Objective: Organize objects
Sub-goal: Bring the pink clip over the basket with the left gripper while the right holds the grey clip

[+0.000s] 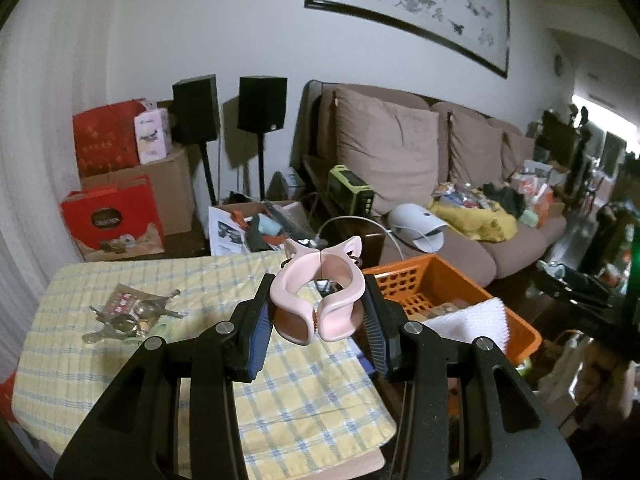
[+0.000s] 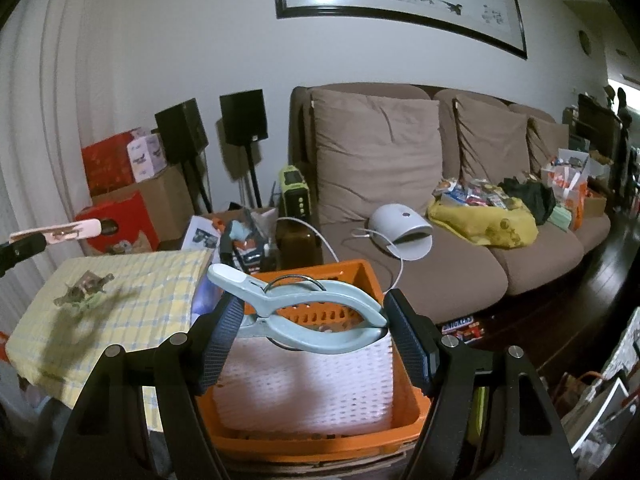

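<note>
My left gripper (image 1: 318, 314) is shut on a pink spring clip (image 1: 316, 292), held above the yellow checked cloth (image 1: 120, 360); the clip's handles point away from me. My right gripper (image 2: 314, 332) is shut on a pale blue-grey spring clip (image 2: 304, 312), which hangs crosswise over the orange basket (image 2: 408, 392). The pink clip (image 2: 68, 232) and the left gripper's tip show at the far left of the right wrist view. A white knobbly cloth (image 2: 308, 388) lies inside the basket. A small pile of clips and trinkets (image 1: 128, 312) rests on the checked cloth.
The orange basket (image 1: 460, 276) stands to the right of the cloth-covered table. Behind are a brown sofa (image 2: 440, 264) loaded with a white device (image 2: 400, 228) and a yellow bag, two black speakers (image 1: 262, 102), red boxes (image 1: 112, 216) and a box of clutter on the floor.
</note>
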`<state>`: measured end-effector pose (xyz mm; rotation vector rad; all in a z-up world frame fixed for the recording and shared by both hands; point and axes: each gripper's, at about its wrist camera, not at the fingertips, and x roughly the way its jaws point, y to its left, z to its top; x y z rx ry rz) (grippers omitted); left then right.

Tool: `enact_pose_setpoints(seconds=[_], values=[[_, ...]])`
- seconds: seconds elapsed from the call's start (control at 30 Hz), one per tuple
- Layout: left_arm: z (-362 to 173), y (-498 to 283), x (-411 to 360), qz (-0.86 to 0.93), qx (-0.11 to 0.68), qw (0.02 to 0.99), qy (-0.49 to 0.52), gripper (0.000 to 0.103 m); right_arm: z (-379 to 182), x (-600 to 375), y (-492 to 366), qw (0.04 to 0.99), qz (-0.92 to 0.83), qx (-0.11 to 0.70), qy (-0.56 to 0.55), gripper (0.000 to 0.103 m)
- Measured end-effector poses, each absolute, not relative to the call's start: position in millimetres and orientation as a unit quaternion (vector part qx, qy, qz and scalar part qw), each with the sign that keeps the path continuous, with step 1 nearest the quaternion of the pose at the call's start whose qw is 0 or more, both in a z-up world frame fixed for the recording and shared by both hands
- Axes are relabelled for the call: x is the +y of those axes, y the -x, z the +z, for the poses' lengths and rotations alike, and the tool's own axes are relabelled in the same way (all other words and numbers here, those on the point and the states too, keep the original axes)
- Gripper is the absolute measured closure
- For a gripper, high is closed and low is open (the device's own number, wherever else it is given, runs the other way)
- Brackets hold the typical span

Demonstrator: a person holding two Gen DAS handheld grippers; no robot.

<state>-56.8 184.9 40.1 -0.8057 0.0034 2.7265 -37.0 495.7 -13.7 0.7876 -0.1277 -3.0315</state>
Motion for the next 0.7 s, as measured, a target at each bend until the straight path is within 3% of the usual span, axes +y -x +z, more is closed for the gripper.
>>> enact_pose_setpoints(seconds=[0.7], values=[[45,56,209,0.946,0.008,0.167,0.278,0.064,-9,513,33,-0.012,-0.968,-0.055,-0.245,0.029]])
